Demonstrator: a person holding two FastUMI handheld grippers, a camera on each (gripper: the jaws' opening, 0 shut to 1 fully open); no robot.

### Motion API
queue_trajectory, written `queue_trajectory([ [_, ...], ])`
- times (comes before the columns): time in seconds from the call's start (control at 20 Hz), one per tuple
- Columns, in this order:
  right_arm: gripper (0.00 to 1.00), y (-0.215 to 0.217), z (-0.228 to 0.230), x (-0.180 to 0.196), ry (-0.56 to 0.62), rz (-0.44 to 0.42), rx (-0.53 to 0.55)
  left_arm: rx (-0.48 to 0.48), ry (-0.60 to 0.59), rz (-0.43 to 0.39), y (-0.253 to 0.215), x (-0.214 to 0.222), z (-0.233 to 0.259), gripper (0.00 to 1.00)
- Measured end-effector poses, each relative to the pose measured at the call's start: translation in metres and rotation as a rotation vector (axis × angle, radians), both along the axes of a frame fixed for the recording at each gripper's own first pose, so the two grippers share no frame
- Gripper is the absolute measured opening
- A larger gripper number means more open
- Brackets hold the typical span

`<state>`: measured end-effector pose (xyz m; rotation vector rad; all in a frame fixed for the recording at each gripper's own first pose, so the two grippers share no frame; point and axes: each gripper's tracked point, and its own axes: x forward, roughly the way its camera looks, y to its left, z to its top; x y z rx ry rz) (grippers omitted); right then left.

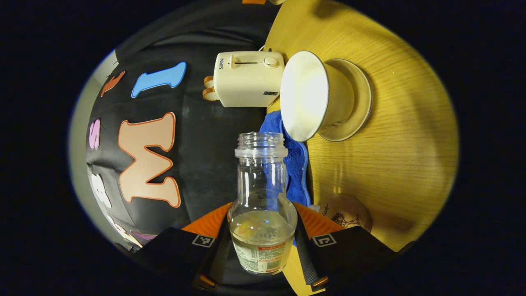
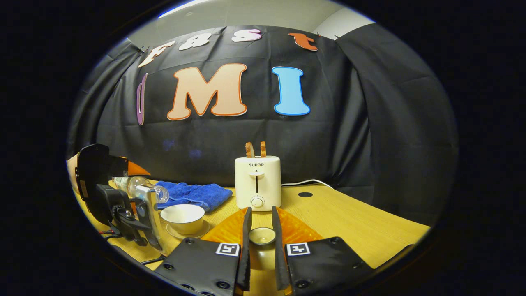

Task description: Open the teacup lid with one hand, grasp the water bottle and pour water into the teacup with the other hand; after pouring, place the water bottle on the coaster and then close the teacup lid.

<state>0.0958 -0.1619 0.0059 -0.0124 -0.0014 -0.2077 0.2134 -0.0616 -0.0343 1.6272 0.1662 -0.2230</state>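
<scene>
While bottle (image 1: 261, 205) tilts, toaster (image 2: 257, 182), towel (image 2: 196, 195) behind teacup (image 2: 183, 218).

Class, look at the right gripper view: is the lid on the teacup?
No. The teacup stands open on its saucer, while the right gripper holds the lid.

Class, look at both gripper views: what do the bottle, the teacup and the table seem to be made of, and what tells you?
Bottle: clear plastic, perhaps glass; the water shows through and it glints.
Teacup: probably glazed ceramic; opaque cream with a soft sheen.
Table: wood or wood-look laminate; yellow grain lines, lightly glossy.
</scene>
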Motion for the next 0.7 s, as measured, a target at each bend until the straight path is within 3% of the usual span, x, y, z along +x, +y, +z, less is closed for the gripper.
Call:
queue_trajectory([
  [0.7,0.27,0.000,-0.001,0.001,-0.001,0.004,0.002,0.229,-0.038,-0.066,-0.016,0.002,0.024,0.70],
])
